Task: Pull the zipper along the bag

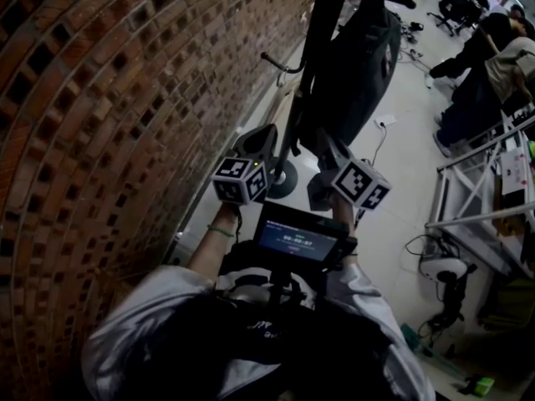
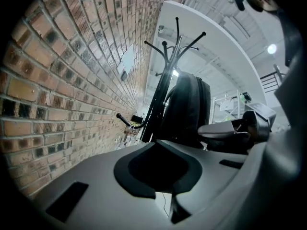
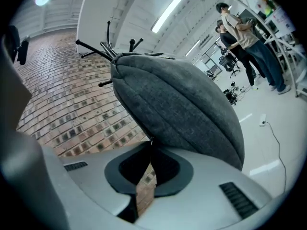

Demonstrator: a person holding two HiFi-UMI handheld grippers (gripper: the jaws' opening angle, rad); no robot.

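A dark grey backpack [image 1: 355, 57] hangs on a black coat stand [image 1: 316, 23] beside the brick wall. In the right gripper view its rounded fabric side [image 3: 177, 104] fills the middle. My right gripper [image 3: 151, 142] is shut at the bag's lower edge, with a thin zipper pull [image 3: 151, 139] pinched at its tips. In the head view this right gripper [image 1: 328, 146] touches the bag's bottom. My left gripper [image 1: 266, 134] hangs level to the left, short of the bag [image 2: 189, 107]. Its jaws [image 2: 156, 143] are shut with nothing between them.
The brick wall [image 1: 100, 98] runs close along the left. The stand's round base [image 1: 282, 180] sits on the pale floor beneath the grippers. A cable [image 1: 380, 140] lies on the floor. People [image 1: 485, 65] and a metal frame [image 1: 476, 195] are at the right.
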